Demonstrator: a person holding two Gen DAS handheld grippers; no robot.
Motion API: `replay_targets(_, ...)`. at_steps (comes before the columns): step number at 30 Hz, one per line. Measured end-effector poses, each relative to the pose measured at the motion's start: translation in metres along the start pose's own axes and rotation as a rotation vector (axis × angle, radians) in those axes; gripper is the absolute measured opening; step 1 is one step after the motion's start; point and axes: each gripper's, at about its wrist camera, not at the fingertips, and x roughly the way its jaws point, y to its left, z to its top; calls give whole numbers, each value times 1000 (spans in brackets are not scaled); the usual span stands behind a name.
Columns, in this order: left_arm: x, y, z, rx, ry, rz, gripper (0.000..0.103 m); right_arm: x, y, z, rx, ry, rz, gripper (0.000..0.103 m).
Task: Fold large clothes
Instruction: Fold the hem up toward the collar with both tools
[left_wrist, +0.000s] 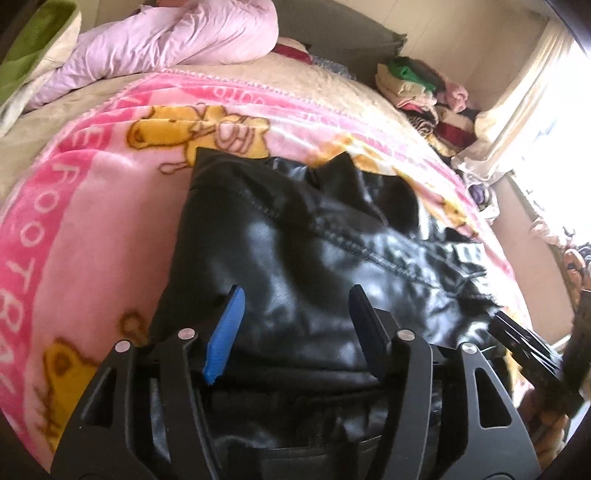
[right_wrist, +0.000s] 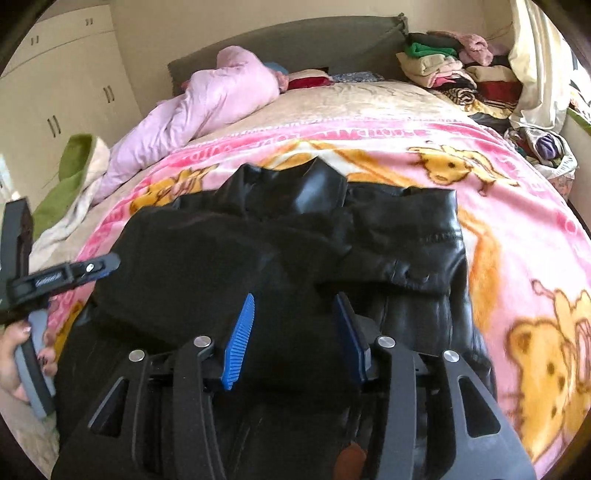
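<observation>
From the left wrist view we see a black leather-look jacket (left_wrist: 295, 258) lying crumpled on a pink fleece blanket (left_wrist: 92, 206) printed with yellow cartoon bears; white capitals along the blanket's border read partly as "FOOT". Our left gripper (left_wrist: 295, 299) hangs just over the jacket, its ribbed blue pads parted with nothing pinched between them. The jacket is glossy, with stitched seams. Beyond lie a rumpled lilac duvet (left_wrist: 177, 40) and a stack of folded clothes (left_wrist: 417, 85) by the headboard. The other tool pokes in at the right edge.

From the right wrist view the right gripper (right_wrist: 295, 310) stands released above the same jacket (right_wrist: 388, 240), pads apart over a matte black fold. At the left a hand (right_wrist: 14, 362) clasps the left gripper's grey handle. Cream wardrobe doors (right_wrist: 62, 92) with dark handles stand behind, and a green-and-cream blanket (right_wrist: 74, 177) lies beside the duvet.
</observation>
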Motion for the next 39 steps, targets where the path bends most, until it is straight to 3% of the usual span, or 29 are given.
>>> replay_targets(4, 17, 4, -11, 20, 77, 37, 51, -6, 15, -10, -42, 1, 15, 52)
replay_targets(11, 30, 5, -22, 61, 77, 73, 51, -6, 18, -12, -41, -1, 20, 52)
replay_targets(14, 28, 8, -21, 47, 73, 52, 51, 15, 3, -19, 4, 109, -41, 52)
replay_targets(16, 25, 8, -20, 41, 71, 40, 51, 35, -16, -29, 89, 172, 0, 50)
replay_targets(27, 21, 3, -18, 59, 68, 49, 53, 22, -11, -25, 104, 124, -4, 52)
replay_targets(39, 12, -7, -16, 77, 74, 30, 67, -3, -5, -19, 93, 33, 3, 69)
